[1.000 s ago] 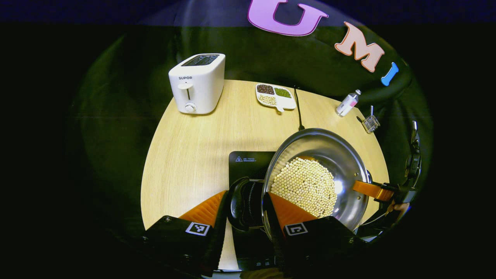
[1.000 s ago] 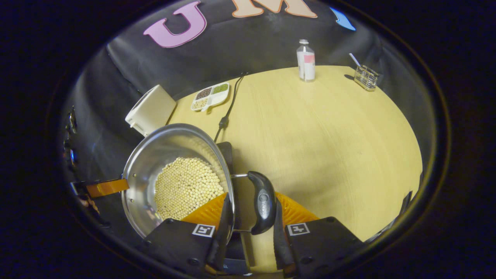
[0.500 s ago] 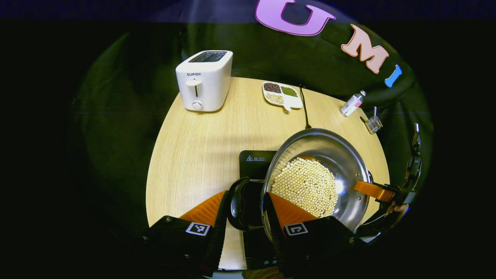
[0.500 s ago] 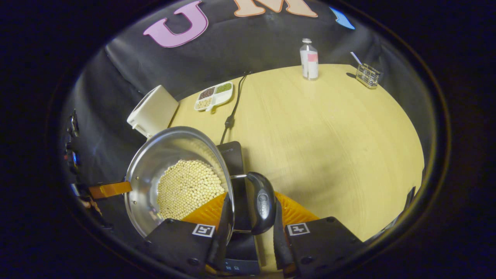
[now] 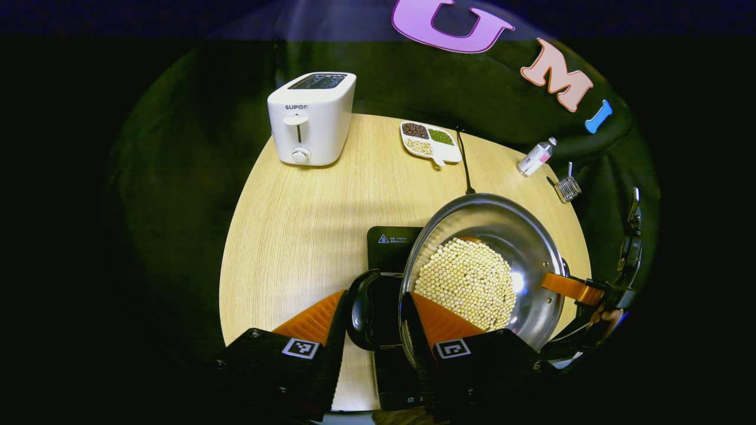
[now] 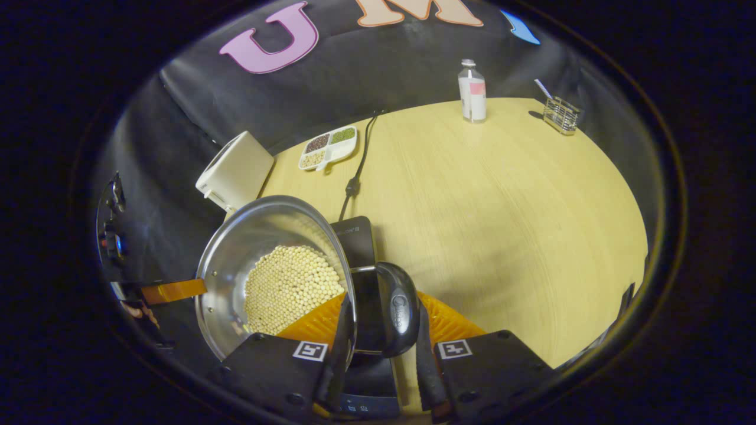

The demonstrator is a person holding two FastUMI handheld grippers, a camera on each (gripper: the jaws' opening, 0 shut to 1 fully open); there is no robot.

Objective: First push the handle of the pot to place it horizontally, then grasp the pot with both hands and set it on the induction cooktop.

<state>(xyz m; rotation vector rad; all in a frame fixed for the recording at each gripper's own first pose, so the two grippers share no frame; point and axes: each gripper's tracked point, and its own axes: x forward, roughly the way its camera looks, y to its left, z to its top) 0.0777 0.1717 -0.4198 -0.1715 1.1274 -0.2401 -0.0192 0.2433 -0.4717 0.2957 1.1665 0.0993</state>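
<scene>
Both claws are carrying the pot (image 5: 481,265) over the induction cooktop (image 5: 391,248). Left claw (image 5: 373,321) is pinching the pot's left side handle (image 5: 361,310), right claw (image 6: 381,324) pinching the right side handle (image 6: 398,307); one finger of each sits inside the rim. Change over the last second: more of the cooktop's far edge has come out from under the pot in both views, and the toaster (image 5: 311,117) and bean dish (image 5: 430,140) have slid toward the far end of the frame, so the pot is travelling nearer and looks nearly centred on the plate. Beans in the pot (image 6: 292,286) lie level, no spill. Judgement: handle step done, only lowering and release left. Left gripper view shows the toaster's front and the right claw's finger hooked over the far rim; right gripper view adds the cooktop's near control strip (image 6: 369,406), the open right half of the table (image 6: 502,200), bottle (image 6: 472,91) and wire rack (image 6: 560,115).
</scene>
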